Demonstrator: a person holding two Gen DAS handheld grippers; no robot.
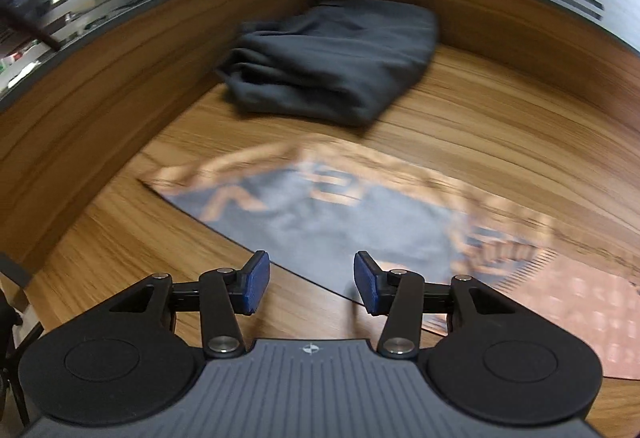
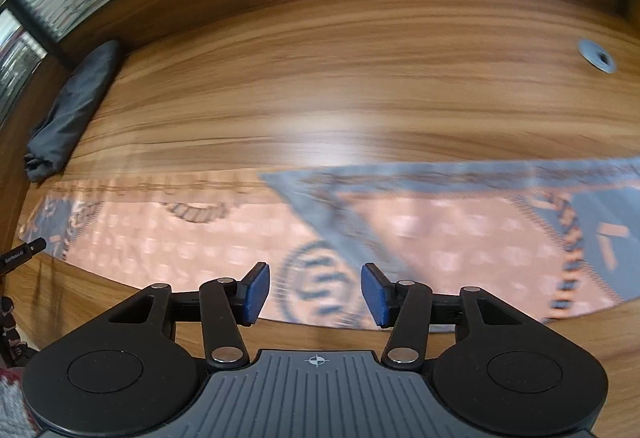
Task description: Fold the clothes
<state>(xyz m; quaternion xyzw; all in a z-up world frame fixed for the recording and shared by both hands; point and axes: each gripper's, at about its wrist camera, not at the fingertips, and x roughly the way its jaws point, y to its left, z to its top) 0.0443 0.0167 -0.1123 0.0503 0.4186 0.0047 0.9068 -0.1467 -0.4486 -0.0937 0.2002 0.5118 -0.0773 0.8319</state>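
My left gripper (image 1: 312,288) and my right gripper (image 2: 316,294) both stand partly open with nothing between their blue pads, each hanging over the near edge of the scarf (image 2: 400,230), which I take as my landmark. The scarf lies spread flat on the wooden table (image 2: 320,85), a thin patterned cloth in orange-pink and grey-blue, with one grey-bordered corner already turned over on top of it just beyond my right gripper. I judge it light, limp and a bit slippery on the smooth wood, so it should slide or bunch if I push it; I would pinch it at an edge or corner, where a pad can get under a single layer, rather than in the flat middle. In the left view its blue part (image 1: 320,222) lies straight ahead of the pads and its near border passes just under them. Beyond the scarf, well apart from it by the raised back panel, sits a dark folded garment (image 1: 332,65), thicker, softer and likely heavier.
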